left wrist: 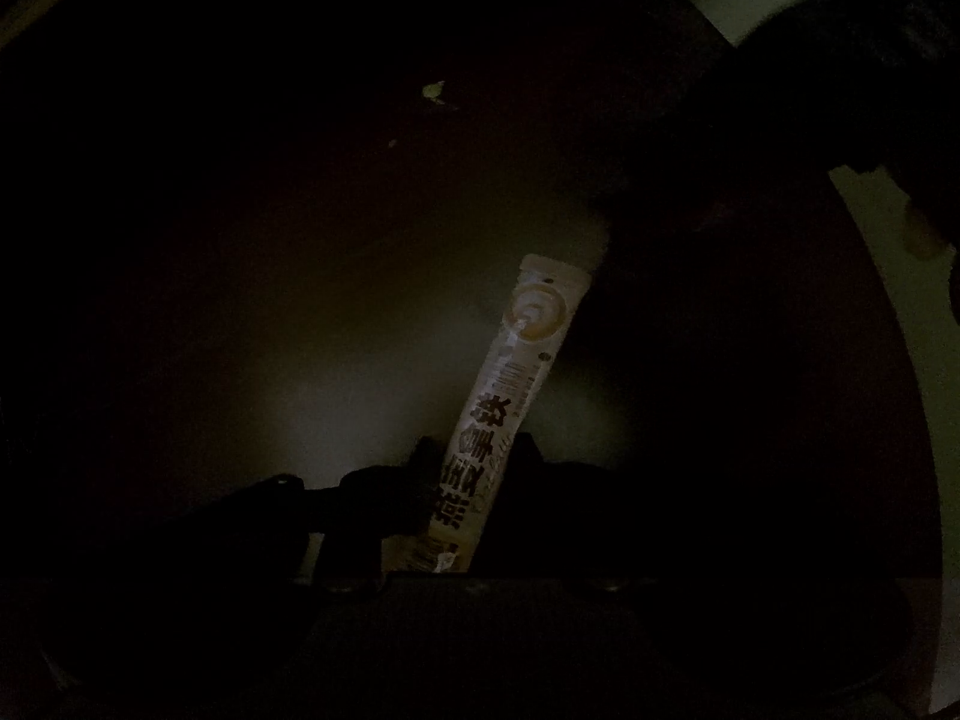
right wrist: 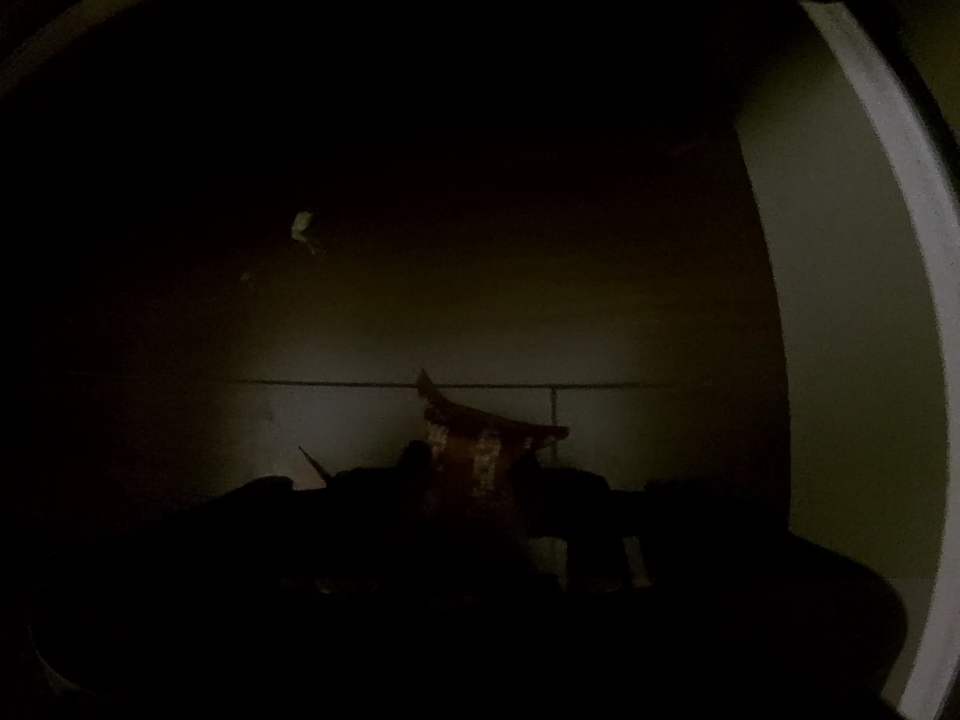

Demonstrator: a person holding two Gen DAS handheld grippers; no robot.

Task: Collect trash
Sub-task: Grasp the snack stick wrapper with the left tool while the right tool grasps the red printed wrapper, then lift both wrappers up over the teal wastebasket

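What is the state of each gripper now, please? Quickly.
Left gripper: shut on a long white printed sachet.
Right gripper: shut on a crumpled reddish-brown wrapper.

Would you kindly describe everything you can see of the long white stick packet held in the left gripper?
The stick packet is a long, narrow sachet of glossy white film with large dark printed characters along its lower half, fine print above, and a round beige picture near its flat sealed top. It stands nearly upright, tilted right. Its lower part is pinched between the fingers of the left gripper, its bottom edge looking torn or crumpled. The upper part seems to touch nothing, lit against dim surroundings too dark to read.
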